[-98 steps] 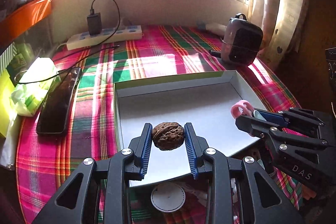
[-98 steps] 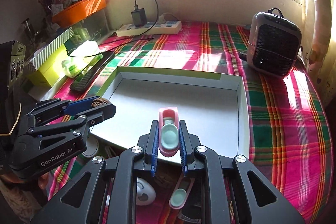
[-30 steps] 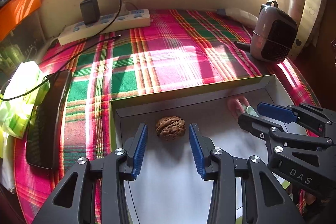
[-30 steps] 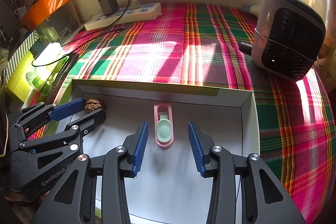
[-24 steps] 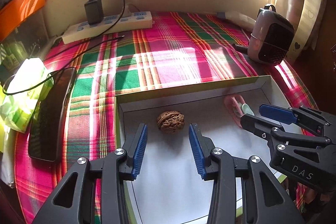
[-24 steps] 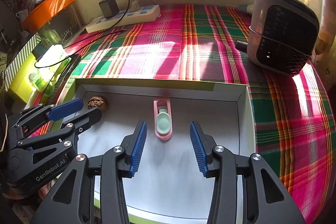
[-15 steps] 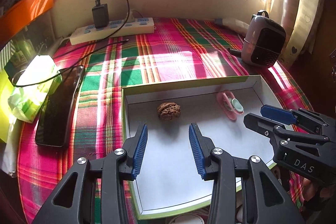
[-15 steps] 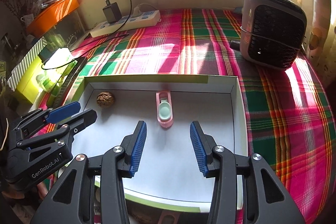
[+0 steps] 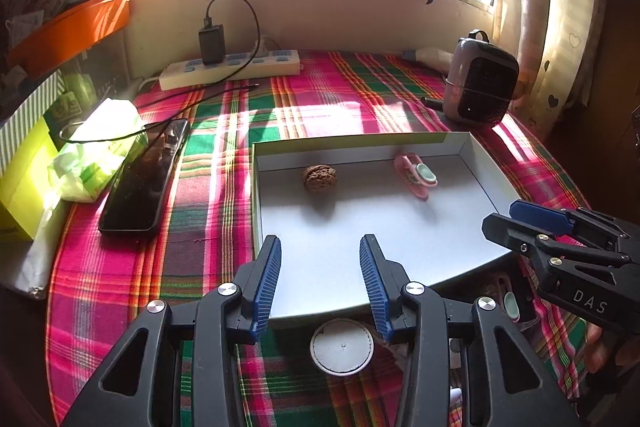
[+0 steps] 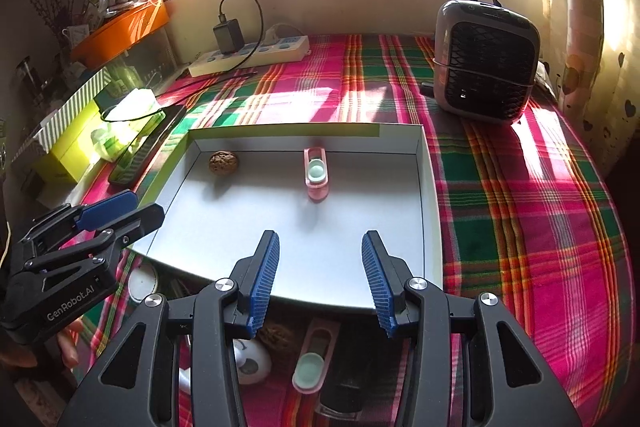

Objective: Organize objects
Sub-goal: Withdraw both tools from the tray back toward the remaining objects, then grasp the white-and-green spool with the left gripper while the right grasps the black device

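Note:
A white shallow box [image 9: 472, 163] [image 10: 428, 211] lies on the plaid cloth. A walnut [image 9: 319, 178] [image 10: 223, 161] rests in its far left part. A pink clip with a mint pad [image 9: 416, 179] [image 10: 316, 173] rests in its far middle. My left gripper [image 9: 320, 267] is open and empty over the box's near edge. My right gripper [image 10: 320, 267] is open and empty over the box's near edge. Below the box's near edge lie a white round disc [image 9: 342, 347], another pink clip [image 10: 312, 363], another walnut [image 10: 276, 337] and a white egg-shaped thing [image 10: 250, 363].
A black phone [image 9: 146, 179] lies left of the box beside a green packet [image 9: 96, 151] and a yellow box [image 10: 68, 143]. A power strip [image 9: 232, 65] with charger sits at the back. A small heater [image 9: 480, 83] [image 10: 486, 67] stands at the back right.
Both grippers let go of the walnut and the pink clip inside the box, opened, and drew back toward the near edge. The walnut and clip stay in place.

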